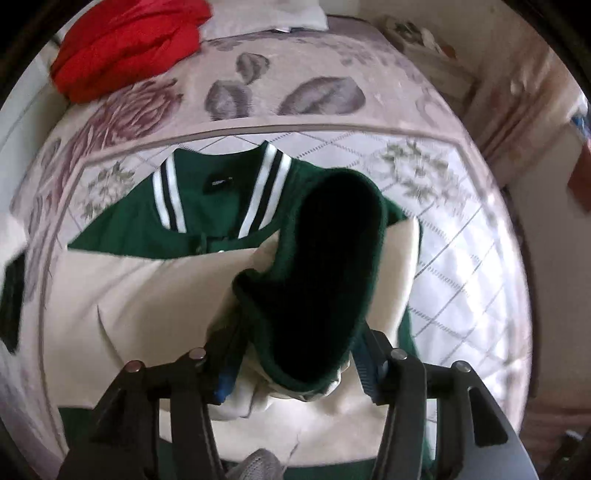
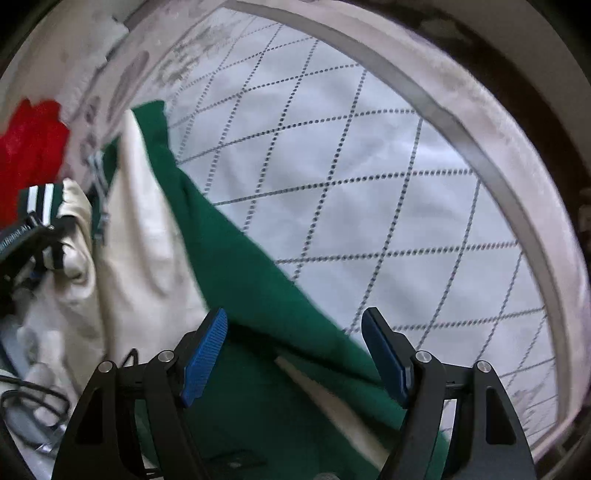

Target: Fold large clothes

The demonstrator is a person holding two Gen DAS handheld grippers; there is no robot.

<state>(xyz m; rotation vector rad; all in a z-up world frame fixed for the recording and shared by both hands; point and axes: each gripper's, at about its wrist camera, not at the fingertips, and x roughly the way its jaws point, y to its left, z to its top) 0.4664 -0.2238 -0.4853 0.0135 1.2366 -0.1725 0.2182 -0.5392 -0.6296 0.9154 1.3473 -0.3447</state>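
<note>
Jacket lies collar-up on the bed, one cream sleeve folded across. My left fingers stand apart around its green cuff; right fingers gape empty. Next, I judge, the other side.

We see the jacket lying spread on the bed, its collar toward the far end. One sleeve is folded across the jacket's body, its cuff hanging between the left tongs. A second garment lies bunched at the bed's far left corner, beside a pillow. The right tongs hover over the jacket's right edge.
</note>
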